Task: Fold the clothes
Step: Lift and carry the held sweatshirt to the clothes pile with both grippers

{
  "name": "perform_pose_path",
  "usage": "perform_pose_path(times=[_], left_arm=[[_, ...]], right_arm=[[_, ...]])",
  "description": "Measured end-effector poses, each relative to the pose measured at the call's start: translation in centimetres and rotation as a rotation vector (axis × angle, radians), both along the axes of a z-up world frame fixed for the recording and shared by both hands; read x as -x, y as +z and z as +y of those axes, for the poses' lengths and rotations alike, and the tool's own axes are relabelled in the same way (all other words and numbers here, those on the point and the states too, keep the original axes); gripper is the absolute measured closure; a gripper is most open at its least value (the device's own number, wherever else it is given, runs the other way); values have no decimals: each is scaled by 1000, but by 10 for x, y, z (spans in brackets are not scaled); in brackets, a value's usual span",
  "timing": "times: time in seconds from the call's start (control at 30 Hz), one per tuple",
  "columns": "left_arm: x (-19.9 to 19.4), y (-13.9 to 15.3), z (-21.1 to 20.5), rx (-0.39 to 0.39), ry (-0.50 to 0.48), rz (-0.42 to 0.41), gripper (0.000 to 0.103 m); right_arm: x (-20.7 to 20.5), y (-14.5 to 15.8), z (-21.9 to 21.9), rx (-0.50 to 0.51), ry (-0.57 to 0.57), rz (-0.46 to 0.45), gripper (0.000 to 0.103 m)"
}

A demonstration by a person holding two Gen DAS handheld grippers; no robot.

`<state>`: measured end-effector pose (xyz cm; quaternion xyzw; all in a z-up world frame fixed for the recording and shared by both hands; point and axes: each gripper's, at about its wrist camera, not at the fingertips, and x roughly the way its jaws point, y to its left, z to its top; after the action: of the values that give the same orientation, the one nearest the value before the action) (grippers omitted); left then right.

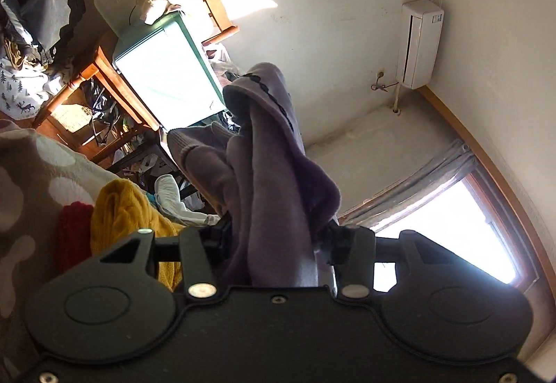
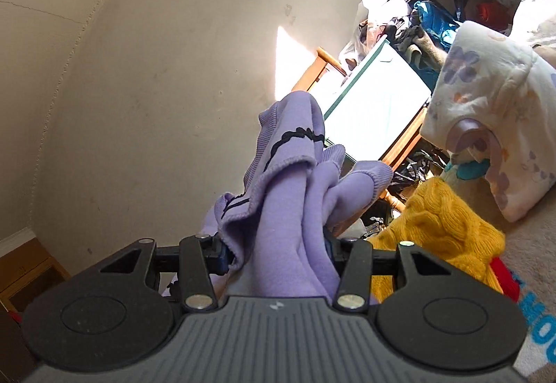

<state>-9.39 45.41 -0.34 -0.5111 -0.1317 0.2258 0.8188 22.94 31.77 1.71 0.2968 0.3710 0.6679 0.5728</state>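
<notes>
We hold the lilac sweatshirt (image 2: 288, 181) aloft, left gripper (image 1: 274, 237) and right gripper (image 2: 278, 244) both clamping it; spreading flat plausibly follows.

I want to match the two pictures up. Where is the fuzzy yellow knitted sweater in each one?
Left wrist view: the yellow knitted sweater lies low on the left, beside the left gripper clamping the purple sweatshirt.
Right wrist view: it lies low on the right, beside the right gripper.
Shared landmark: the green-framed white board on the wooden furniture.
</notes>
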Motion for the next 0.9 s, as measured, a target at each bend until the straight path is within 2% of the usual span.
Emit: perform_pose_path(times=[0.07, 0.1, 0.13, 0.17, 0.2, 0.23, 0.27, 0.37, 0.4, 0.47, 0.6, 0.7, 0.8, 0.9], left_arm=[[-12, -17, 13, 57, -6, 29, 58], [-23, -34, 18, 89, -5, 102, 58], [-34, -52, 22, 121, -4, 176, 58], [-44, -69, 26, 148, 0, 246, 59], [-48, -82, 28, 153, 11, 286, 61], [-44, -88, 27, 138, 21, 263, 59], [-42, -92, 26, 128, 27, 247, 59], [-42, -88, 25, 125, 13, 253, 60], [-43, -87, 25, 118, 4, 258, 59], [-46, -83, 24, 102, -21, 260, 57], [-50, -80, 27, 110, -32, 260, 56], [-50, -79, 30, 136, -25, 248, 56], [-50, -79, 32, 162, -17, 237, 57], [-50, -78, 35, 188, -10, 225, 56]], right_arm=[[-14, -9, 16, 14, -1, 28, 55], [-20, -21, 22, 44, -13, 25, 54], [-28, -40, 28, 92, -40, 37, 50], [-36, -71, 33, 173, -76, 91, 48], [-42, -103, 38, 267, -102, 172, 52], [-45, -123, 39, 306, -117, 215, 58], [-45, -126, 37, 279, -120, 211, 58], [-36, -112, 35, 276, -86, 93, 56], [-35, -111, 33, 278, -83, 86, 57], [-38, -113, 25, 273, -106, 129, 56], [-30, -91, 5, 274, -196, 51, 44], [-22, -76, -10, 256, -210, 13, 33], [-13, -63, -19, 254, -218, -30, 35], [-12, -57, -3, 287, -230, -101, 35]])
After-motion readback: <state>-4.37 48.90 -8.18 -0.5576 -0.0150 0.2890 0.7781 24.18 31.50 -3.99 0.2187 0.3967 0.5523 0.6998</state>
